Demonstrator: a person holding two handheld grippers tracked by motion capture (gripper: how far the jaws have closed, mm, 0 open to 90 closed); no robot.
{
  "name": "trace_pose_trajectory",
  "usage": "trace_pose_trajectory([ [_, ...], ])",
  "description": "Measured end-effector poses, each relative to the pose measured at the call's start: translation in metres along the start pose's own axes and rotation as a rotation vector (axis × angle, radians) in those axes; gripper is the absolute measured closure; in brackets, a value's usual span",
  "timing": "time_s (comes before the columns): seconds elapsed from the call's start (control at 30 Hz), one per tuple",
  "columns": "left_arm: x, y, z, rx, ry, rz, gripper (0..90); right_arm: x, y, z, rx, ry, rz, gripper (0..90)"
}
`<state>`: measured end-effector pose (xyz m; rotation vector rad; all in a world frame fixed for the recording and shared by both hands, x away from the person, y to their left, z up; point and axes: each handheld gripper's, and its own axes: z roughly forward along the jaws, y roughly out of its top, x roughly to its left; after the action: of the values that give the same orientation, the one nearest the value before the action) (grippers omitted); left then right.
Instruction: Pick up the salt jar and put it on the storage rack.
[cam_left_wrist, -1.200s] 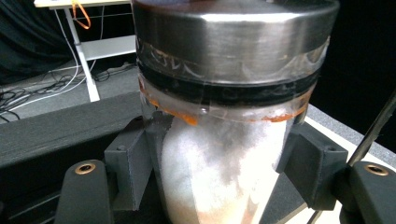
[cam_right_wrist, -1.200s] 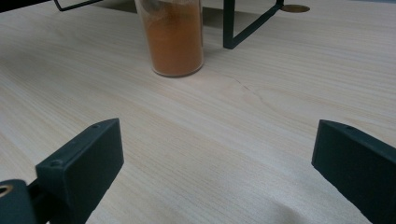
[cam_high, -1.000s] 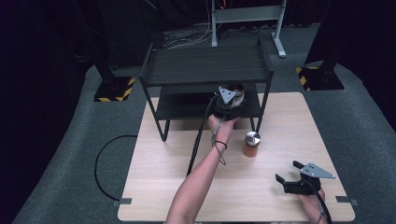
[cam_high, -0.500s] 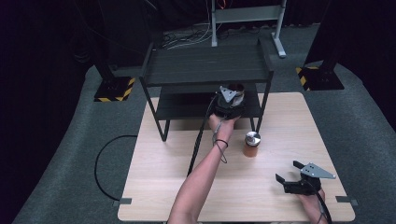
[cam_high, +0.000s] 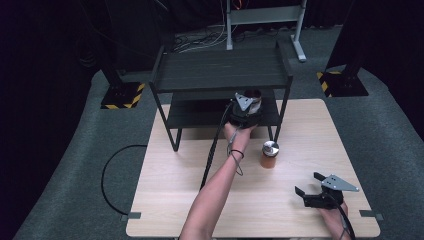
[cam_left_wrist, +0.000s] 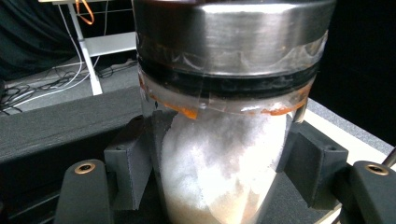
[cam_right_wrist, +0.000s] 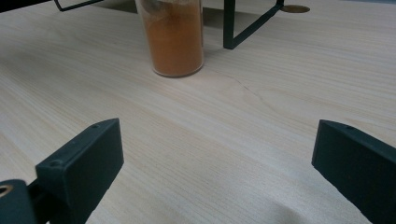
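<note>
Hand-held gripper (cam_left_wrist: 219, 182) clamps white-powder jar (cam_left_wrist: 224, 154).

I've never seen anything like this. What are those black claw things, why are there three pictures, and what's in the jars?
No robot here: a person holds a hand-operated gripper in each hand. The high view looks down on the wooden table from above. The other two pictures come from small cameras riding on the grippers, looking along their black jaws.

The left gripper reaches out to the lower level of the black shelf rack. Its jaws are closed around a glass jar of white powder with a metal lid.

The right gripper rests near the table's front right corner, jaws wide open, holding nothing. It faces a second jar filled with orange powder, standing upright on the table beside the rack's leg.
</note>
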<state>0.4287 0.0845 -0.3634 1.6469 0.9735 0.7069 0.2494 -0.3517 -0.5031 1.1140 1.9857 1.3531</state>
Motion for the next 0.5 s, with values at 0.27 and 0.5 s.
trace_pose_trajectory([
  [0.27, -0.001, 0.002, 0.0, 0.005, 0.002, -0.003, 31.3, 0.0, 0.0, 0.0, 0.001, 0.001, 0.0, 1.3],
  [0.5, -0.001, 0.01, 0.0, 0.056, 0.013, -0.001, 0.6, 0.0, 0.0, 0.0, -0.002, 0.002, 0.002, 1.2],
])
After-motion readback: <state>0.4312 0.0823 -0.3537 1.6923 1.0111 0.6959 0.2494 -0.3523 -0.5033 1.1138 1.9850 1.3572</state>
